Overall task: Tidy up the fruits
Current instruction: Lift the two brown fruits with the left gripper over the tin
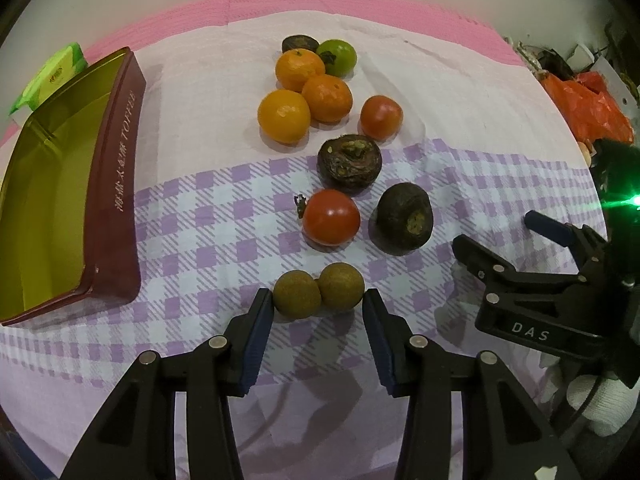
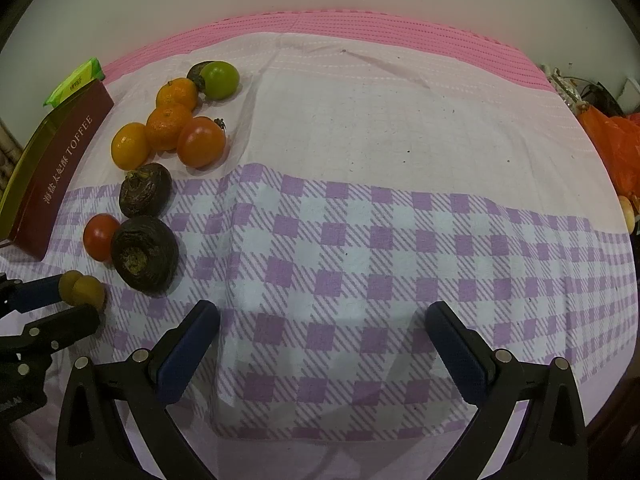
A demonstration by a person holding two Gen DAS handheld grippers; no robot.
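Nearest the left wrist camera, the left gripper (image 1: 318,300) points down at the checked cloth (image 1: 200,220) near its front edge, and its two blue pads bracket a pair of small brown longans (image 1: 319,293) that lie side by side, touching each other. One pad rests against the left fruit and the other against the right fruit, so the narrowed jaws hold the pair between them. From the right wrist view the same pair (image 2: 82,288) shows at the far left, pinched between those fingertips.

Off toward the right edge of the cloth, the right gripper (image 2: 322,320) hangs over bare purple checks with its jaws spread wide and nothing between them.

Just beyond the longans lie a red tomato (image 1: 331,217) and a dark water chestnut (image 1: 405,218), side by side, with a second dark chestnut (image 1: 349,163) behind them at the line where the checks give way to plain pink fabric. Farther back sits another tomato (image 1: 381,116), then three oranges (image 1: 306,94) clustered together, touching. At the far end of the group are a green fruit (image 1: 338,57) and a small dark one (image 1: 300,43).

Along the left edge of the cloth stands an open maroon toffee tin (image 1: 116,184) with a gold inside, well apart from the fruit. A green packet (image 1: 56,76) lies behind its far corner.
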